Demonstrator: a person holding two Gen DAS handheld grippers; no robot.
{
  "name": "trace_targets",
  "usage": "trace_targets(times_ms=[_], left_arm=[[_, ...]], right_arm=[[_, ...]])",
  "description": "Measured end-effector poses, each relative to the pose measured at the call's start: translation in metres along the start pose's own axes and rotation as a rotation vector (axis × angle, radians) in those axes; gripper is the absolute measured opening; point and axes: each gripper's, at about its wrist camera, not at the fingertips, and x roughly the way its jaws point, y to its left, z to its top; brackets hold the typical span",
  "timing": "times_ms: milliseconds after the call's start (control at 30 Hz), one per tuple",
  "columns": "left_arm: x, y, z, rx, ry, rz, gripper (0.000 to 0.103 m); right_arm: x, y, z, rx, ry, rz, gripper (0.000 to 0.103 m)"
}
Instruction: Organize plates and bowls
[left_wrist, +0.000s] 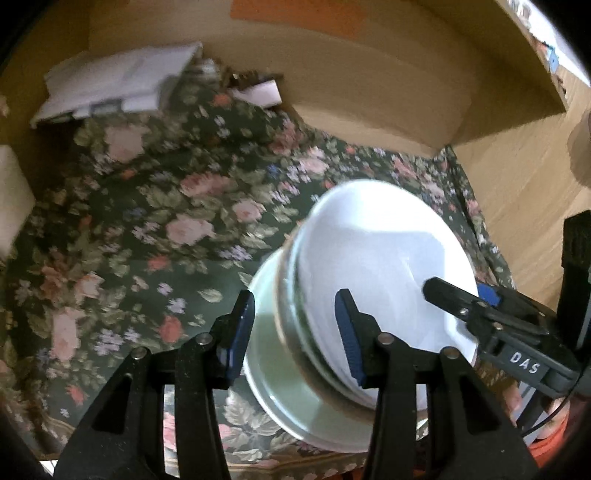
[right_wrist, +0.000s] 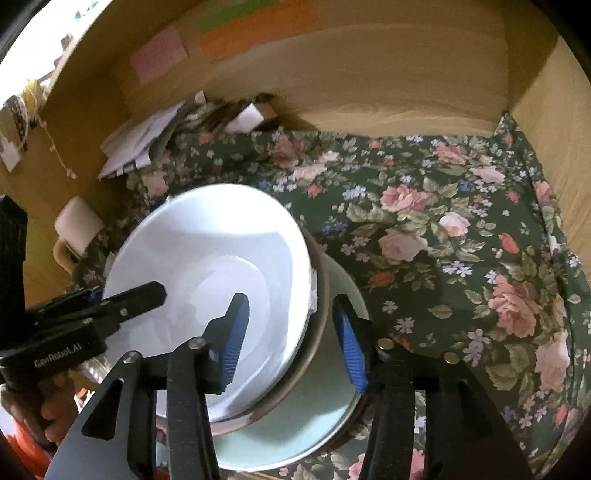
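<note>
A stack of dishes stands on the floral cloth: a white bowl (left_wrist: 384, 266) nested in a steel bowl (left_wrist: 291, 325), on a pale green plate (left_wrist: 273, 373). My left gripper (left_wrist: 295, 332) straddles the stack's left rim, one finger inside the white bowl, one outside, jaws apart. My right gripper (right_wrist: 291, 343) straddles the right rim of the white bowl (right_wrist: 207, 273) and steel bowl (right_wrist: 317, 332) the same way, above the green plate (right_wrist: 295, 435). Each gripper also shows in the other's view, at the right edge of the left wrist view (left_wrist: 461, 299) and the left edge of the right wrist view (right_wrist: 122, 299).
The floral cloth (right_wrist: 443, 229) lines a wooden cabinet shelf with wooden back wall (right_wrist: 369, 74) and side walls. A pile of white papers (left_wrist: 110, 85) lies at the back left corner. A white roll (right_wrist: 77, 225) sits at the left. Coloured sticky notes (right_wrist: 255, 26) are on the back wall.
</note>
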Motion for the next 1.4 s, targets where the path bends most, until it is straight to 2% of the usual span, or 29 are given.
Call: trace_targets(times_ms=[167, 333, 567, 600, 667, 700, 733, 767, 833, 967, 1033, 1133, 1400], left_arm=[[-0.040, -0.007, 0.002, 0.030, -0.122, 0.013, 0.052], [-0.099, -0.021, -0.004, 0.070, -0.323, 0.033, 0.060], [-0.158, -0.037, -0.021, 0.108, -0.503, 0.031, 0.061], [-0.166, -0.039, -0.026, 0.112, -0.530, 0.032, 0.061], [-0.175, -0.042, -0.032, 0.117, -0.557, 0.029, 0.063], [-0.181, -0.043, -0.035, 0.119, -0.569, 0.026, 0.066], [-0.185, -0.044, -0.039, 0.118, -0.582, 0.025, 0.076], [-0.189, -0.044, -0.042, 0.117, -0.597, 0.026, 0.081], [-0.195, -0.047, -0.050, 0.124, -0.636, 0.046, 0.085], [-0.203, -0.048, -0.061, 0.122, -0.663, 0.058, 0.097], [-0.206, -0.049, -0.066, 0.124, -0.693, 0.080, 0.099], [-0.209, -0.048, -0.069, 0.126, -0.709, 0.083, 0.102], [-0.210, -0.047, -0.069, 0.129, -0.717, 0.081, 0.103]], right_arm=[[-0.032, 0.008, 0.005, -0.011, -0.093, 0.001, 0.048], [-0.077, 0.030, 0.003, -0.066, -0.220, 0.014, 0.050], [-0.136, 0.059, -0.012, -0.147, -0.404, 0.025, 0.057], [-0.145, 0.062, -0.015, -0.156, -0.434, 0.031, 0.061], [-0.158, 0.067, -0.021, -0.171, -0.482, 0.024, 0.070], [-0.162, 0.068, -0.023, -0.178, -0.501, 0.021, 0.071], [-0.167, 0.071, -0.026, -0.187, -0.521, 0.016, 0.074], [-0.170, 0.072, -0.029, -0.194, -0.538, 0.009, 0.076], [-0.174, 0.073, -0.033, -0.196, -0.557, -0.001, 0.085], [-0.179, 0.071, -0.039, -0.183, -0.571, 0.002, 0.093], [-0.182, 0.072, -0.042, -0.184, -0.587, -0.009, 0.101], [-0.187, 0.076, -0.047, -0.198, -0.613, -0.032, 0.103], [-0.189, 0.082, -0.049, -0.215, -0.620, -0.027, 0.103]])
